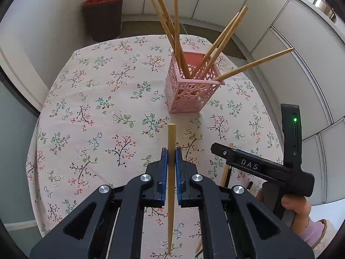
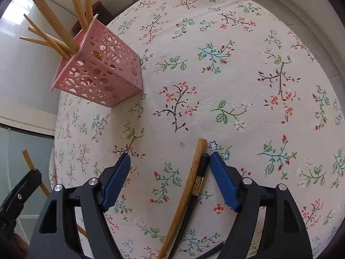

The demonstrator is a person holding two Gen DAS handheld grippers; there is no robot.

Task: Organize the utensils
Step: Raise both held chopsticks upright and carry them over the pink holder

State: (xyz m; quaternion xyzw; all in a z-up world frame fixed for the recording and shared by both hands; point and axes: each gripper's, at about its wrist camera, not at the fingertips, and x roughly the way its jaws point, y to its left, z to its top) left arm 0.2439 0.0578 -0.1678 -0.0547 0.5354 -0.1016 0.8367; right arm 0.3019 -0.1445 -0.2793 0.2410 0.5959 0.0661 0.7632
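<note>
Wooden chopstick [image 1: 171, 172] is clamped between the blue pads [image 1: 164, 172] of the left hand-held gripper [image 1: 171, 157], which is closed on it. Its long axis runs along the fingers; the blunt end points forward toward the pink basket [image 1: 189, 95], and the tapered end points back past the gripper body. It is held above the floral cloth of the desk [image 1: 97, 108].

Pink basket stands upright on the desk and holds several wooden chopsticks [image 1: 176, 32], blunt ends up, fanned outward.

Right hand-held gripper [image 2: 170, 159] is wide open and holds nothing. Between its fingers, two chopsticks lie flat on the desk, side by side and touching: one wooden [image 2: 187, 190] and one black [image 2: 199, 177] with a gold band. Both point forward and slightly right. The black one lies just beside the right pad [image 2: 224, 183].
</note>
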